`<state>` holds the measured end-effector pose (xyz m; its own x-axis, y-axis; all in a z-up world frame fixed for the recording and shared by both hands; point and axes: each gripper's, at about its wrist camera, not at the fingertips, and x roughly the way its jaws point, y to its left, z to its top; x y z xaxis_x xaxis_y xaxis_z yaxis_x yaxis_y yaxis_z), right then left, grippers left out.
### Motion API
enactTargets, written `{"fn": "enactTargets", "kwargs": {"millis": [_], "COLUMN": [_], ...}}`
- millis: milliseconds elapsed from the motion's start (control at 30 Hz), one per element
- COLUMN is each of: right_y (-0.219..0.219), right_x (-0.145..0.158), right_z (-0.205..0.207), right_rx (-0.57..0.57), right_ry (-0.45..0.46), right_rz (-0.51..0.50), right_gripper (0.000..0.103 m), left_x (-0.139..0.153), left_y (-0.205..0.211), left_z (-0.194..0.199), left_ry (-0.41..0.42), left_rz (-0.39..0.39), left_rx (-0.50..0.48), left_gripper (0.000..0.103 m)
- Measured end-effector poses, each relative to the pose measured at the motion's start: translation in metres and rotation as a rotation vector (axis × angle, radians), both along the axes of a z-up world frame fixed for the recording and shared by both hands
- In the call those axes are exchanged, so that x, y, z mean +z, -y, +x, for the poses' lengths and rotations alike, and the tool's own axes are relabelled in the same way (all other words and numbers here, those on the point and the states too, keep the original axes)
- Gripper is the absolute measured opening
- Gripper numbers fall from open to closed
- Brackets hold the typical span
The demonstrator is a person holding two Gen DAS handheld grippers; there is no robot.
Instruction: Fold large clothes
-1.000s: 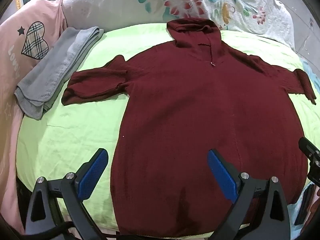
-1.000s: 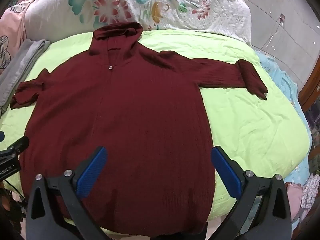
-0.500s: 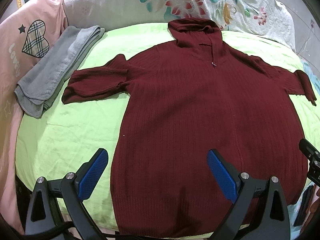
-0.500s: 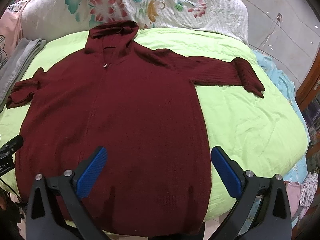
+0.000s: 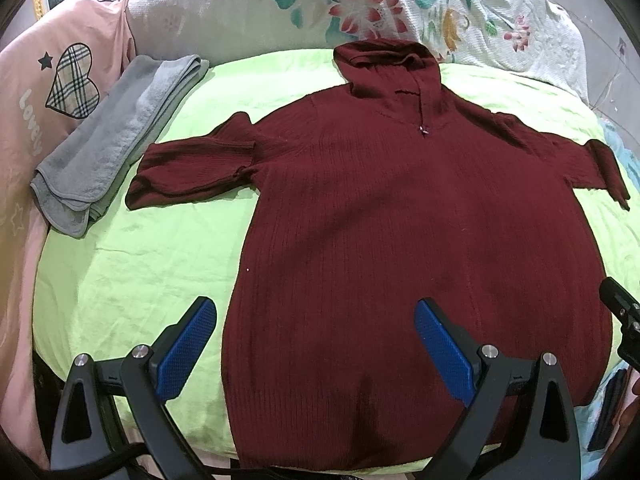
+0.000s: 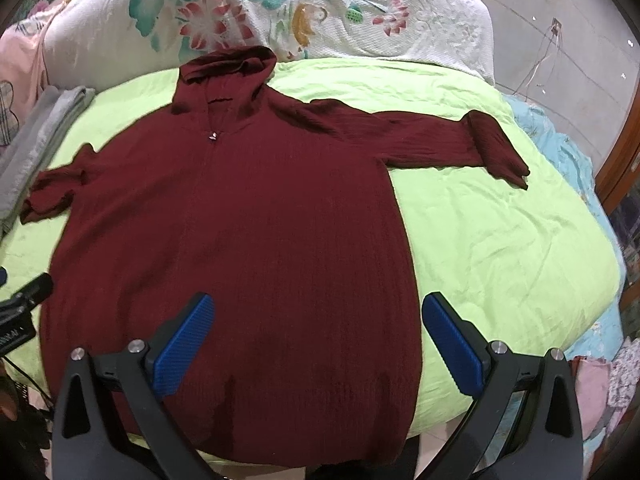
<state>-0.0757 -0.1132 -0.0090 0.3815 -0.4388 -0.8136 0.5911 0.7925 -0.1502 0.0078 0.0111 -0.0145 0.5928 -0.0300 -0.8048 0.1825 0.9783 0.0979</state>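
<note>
A dark red hooded sweater (image 5: 400,220) (image 6: 240,232) lies flat, front up, on a lime-green sheet (image 5: 132,256) (image 6: 500,240), hood toward the pillows and hem at the near edge. Its left sleeve (image 5: 188,168) is bunched short; its right sleeve (image 6: 452,140) stretches out with the cuff bent down. My left gripper (image 5: 316,340) hovers open above the hem's left part, holding nothing. My right gripper (image 6: 316,340) hovers open above the hem's right part, also holding nothing. Each gripper's body shows at the other view's edge.
A folded grey garment (image 5: 116,136) lies at the bed's left, beside a pink cloth with a plaid heart (image 5: 72,80). A floral white quilt (image 5: 400,12) is piled behind the hood. Light blue bedding (image 6: 560,152) and a wooden frame (image 6: 624,152) stand at the right.
Both views have shifted slightly, so the sweater sits a little differently in frame. The sweater itself has not moved, and both grippers stay open.
</note>
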Motion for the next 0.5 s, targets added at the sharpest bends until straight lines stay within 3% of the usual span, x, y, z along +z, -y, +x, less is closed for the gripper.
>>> {"fn": "enactTargets", "kwargs": {"millis": [500], "right_y": [0.002], "right_x": [0.046], "right_z": [-0.002], "right_rx": [0.008], "right_ry": [0.147], "right_rz": [0.060], "right_gripper": [0.103], "left_x": [0.028], "left_y": [-0.010], "left_z": [-0.006], "left_ry": [0.048], "left_rz": [-0.056], "left_rx": [0.005], "left_gripper": [0.100]}}
